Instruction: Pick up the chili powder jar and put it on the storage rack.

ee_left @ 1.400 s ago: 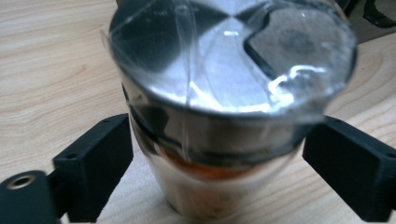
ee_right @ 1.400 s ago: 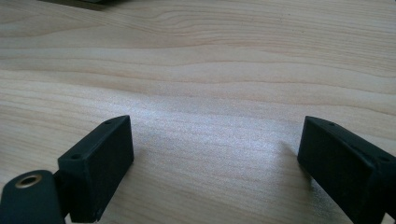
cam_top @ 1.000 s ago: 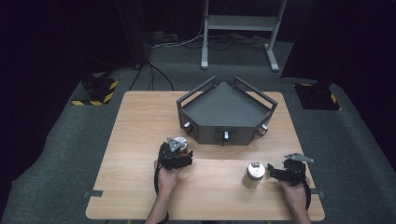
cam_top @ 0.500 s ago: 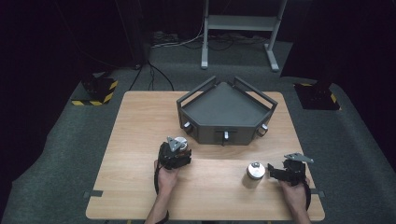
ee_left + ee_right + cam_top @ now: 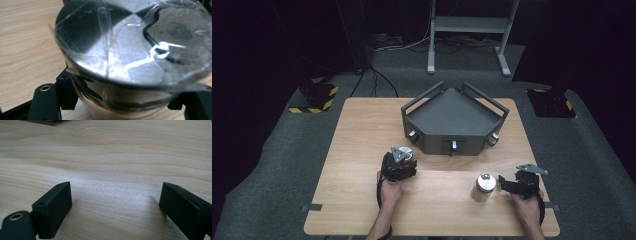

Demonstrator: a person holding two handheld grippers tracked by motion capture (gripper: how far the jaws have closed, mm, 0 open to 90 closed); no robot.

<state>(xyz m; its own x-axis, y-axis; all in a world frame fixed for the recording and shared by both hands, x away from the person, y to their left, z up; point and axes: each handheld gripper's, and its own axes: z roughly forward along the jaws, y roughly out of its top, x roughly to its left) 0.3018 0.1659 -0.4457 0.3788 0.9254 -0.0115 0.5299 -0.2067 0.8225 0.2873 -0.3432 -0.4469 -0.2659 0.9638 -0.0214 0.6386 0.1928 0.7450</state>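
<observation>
Glossy, seemingly metal cylinder [image 5: 132,50]; matt black gripper [image 5: 115,207]; smooth wooden table [image 5: 120,152]

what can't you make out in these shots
- Left gripper: in the high view the grey plate covers its tips and the metal cylinder it holds.
- That cylinder in the left gripper view: blurred, cut off by the top and right edges.
- Small knobs on the tray: too small in the high view.
- Second cylinder: its far side is hidden.
</observation>
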